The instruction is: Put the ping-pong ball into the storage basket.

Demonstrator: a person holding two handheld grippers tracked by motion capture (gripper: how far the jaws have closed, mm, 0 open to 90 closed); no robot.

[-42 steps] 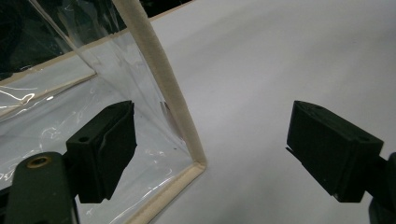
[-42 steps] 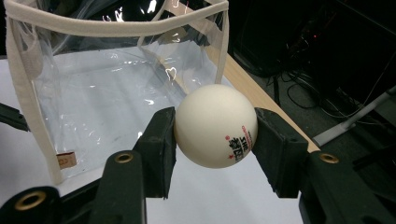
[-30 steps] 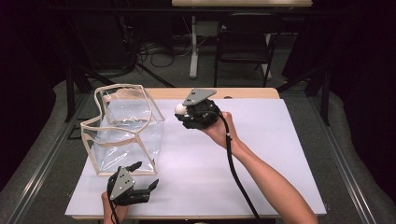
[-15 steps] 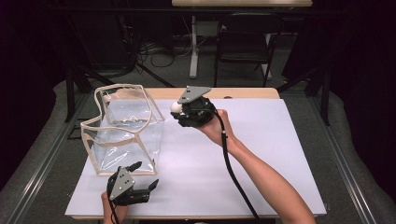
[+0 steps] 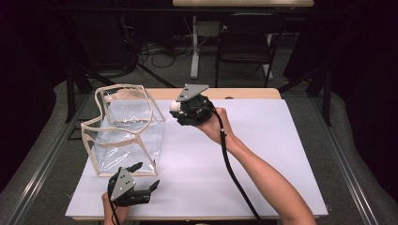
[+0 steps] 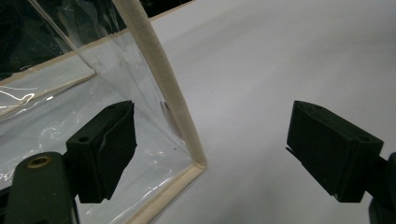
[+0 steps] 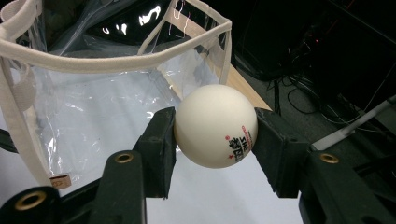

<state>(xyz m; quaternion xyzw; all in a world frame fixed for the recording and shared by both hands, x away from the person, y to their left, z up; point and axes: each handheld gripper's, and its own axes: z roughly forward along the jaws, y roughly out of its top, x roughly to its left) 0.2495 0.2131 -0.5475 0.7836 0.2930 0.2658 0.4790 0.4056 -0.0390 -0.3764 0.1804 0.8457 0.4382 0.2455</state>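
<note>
Nearest the person, the left gripper (image 5: 146, 176) sits low at the front edge of the white table cover (image 5: 263, 154), its jaws spread wide with nothing between them. In the left gripper view they frame the near bottom corner of the clear bag (image 6: 70, 107), whose cream-trimmed edge (image 6: 161, 88) rises between them; neither jaw touches it. Behind, the clear bag (image 5: 124, 133) stands open-topped on the left part of the cover. Farther back, the right gripper (image 5: 172, 108) is held above the table just beside the bag's upper rim, the person's right hand (image 5: 213, 124) behind it. Its jaws are clamped on a white ball (image 7: 215, 126) with red and black print, which hangs in front of the bag's open mouth, outside the bag. Beyond the table stand a dark chair (image 5: 244, 42) and floor cables (image 5: 155, 49).
</note>
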